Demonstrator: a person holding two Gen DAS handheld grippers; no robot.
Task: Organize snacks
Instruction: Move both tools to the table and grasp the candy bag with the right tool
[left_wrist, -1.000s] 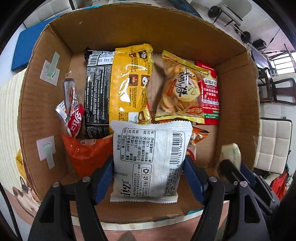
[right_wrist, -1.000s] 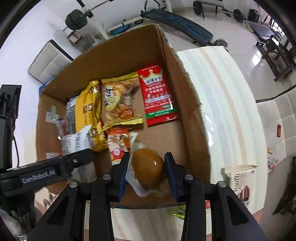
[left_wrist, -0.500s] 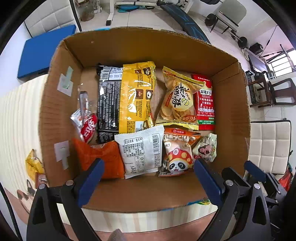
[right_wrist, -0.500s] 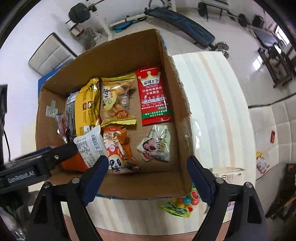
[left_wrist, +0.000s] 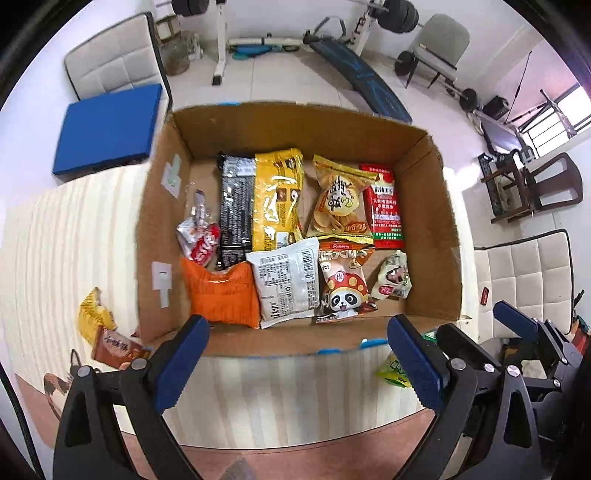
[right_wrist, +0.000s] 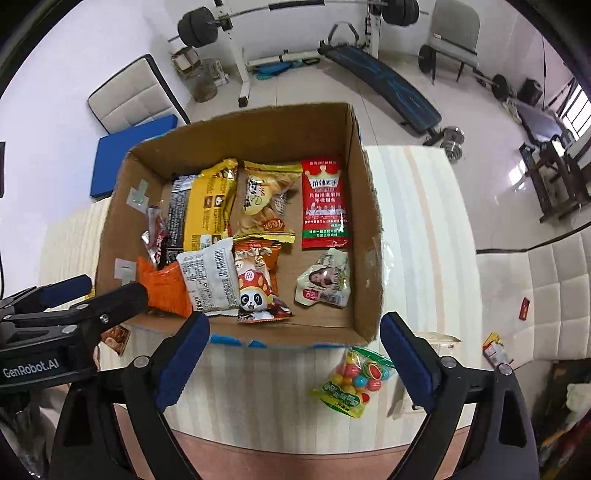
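Note:
An open cardboard box (left_wrist: 436, 221) (right_wrist: 365, 221) on the striped table holds several snack packets, among them a white packet (left_wrist: 286, 282) (right_wrist: 208, 277), an orange bag (left_wrist: 218, 295), a panda packet (left_wrist: 343, 284) (right_wrist: 256, 282) and a pale egg packet (left_wrist: 391, 277) (right_wrist: 325, 278). My left gripper (left_wrist: 299, 339) is open and empty above the box's near wall. My right gripper (right_wrist: 295, 338) is open and empty, also over the near wall. A bag of coloured candy balls (right_wrist: 351, 380) lies on the table between the right fingers. Brown and yellow packets (left_wrist: 107, 336) lie left of the box.
The left gripper's body (right_wrist: 55, 317) reaches in at the left of the right wrist view. A small carton (right_wrist: 424, 369) lies by the candy bag. White padded chairs (left_wrist: 528, 280), a blue mat (left_wrist: 107, 125) and gym equipment stand around the table.
Both grippers let go of their packets into the box, opened wide and drew back up and toward the near edge. The white packet and egg packet now lie in the box.

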